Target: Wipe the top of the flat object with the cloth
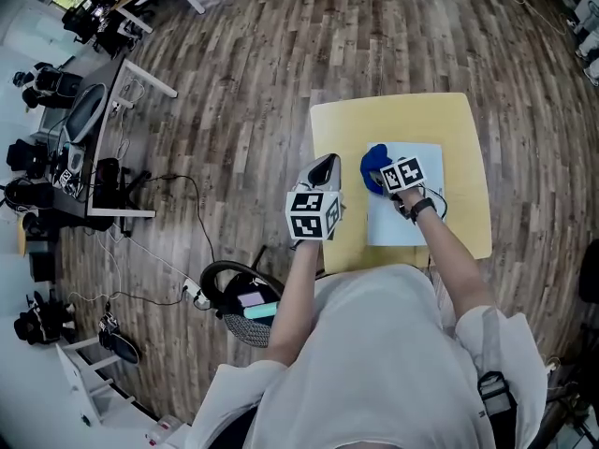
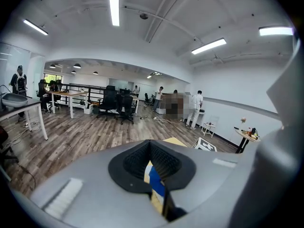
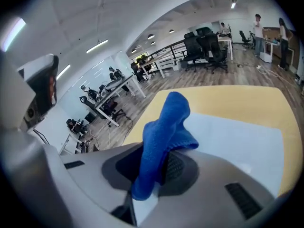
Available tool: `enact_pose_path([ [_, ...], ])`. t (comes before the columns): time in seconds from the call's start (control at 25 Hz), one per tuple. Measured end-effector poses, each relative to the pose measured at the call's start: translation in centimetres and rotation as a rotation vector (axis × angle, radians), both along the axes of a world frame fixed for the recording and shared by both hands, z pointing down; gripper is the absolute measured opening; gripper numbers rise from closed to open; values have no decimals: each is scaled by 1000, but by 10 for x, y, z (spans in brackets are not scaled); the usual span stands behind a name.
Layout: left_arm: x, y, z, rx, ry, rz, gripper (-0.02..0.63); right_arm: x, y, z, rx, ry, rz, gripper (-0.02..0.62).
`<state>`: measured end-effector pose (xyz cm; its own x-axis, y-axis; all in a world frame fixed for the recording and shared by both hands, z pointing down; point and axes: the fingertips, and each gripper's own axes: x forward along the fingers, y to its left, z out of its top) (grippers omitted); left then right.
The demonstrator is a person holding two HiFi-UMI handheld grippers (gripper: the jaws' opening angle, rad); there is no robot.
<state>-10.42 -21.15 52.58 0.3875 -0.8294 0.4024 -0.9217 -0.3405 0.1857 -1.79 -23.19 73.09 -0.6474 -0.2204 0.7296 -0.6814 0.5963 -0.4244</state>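
The right gripper (image 1: pixel 382 181) is clamped on the blue microfibre cloth (image 1: pixel 373 161), at the left edge of the flat white sheet (image 1: pixel 416 223) on the yellow square table (image 1: pixel 393 118). Wiping seems barely begun, with most of the sheet probably still to cover. The left gripper (image 1: pixel 324 168) hangs beside the table, jaws nearly together and holding nothing.

The yellow table (image 1: pixel 468 129) is bare along its far part and its right strip, so a gripper could pass freely there. The top of the white flat object (image 1: pixel 412 218) is open except at its far left corner, which is taken up by the blue cloth (image 1: pixel 372 162) clamped in the right gripper (image 1: pixel 379 180). Just to the left, the left gripper (image 1: pixel 323 169), jaws together, hangs over the table's left margin and narrows the way in from that side. The wooden floor (image 1: pixel 253 82) around the table is open. A round black-rimmed thing (image 1: pixel 234 293) stands near the table's near left corner, and the desks (image 1: pixel 103 148) are well apart to the left.
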Motion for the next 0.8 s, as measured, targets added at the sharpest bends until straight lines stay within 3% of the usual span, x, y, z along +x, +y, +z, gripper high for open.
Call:
enact_pose_path([
  [0.56,31,-2,0,-9,39,76,3,165,-7,0,19,137,230,78],
  [0.8,38,-5,-1,-10,30,97,3,205,-8,1,12,165,315,78],
])
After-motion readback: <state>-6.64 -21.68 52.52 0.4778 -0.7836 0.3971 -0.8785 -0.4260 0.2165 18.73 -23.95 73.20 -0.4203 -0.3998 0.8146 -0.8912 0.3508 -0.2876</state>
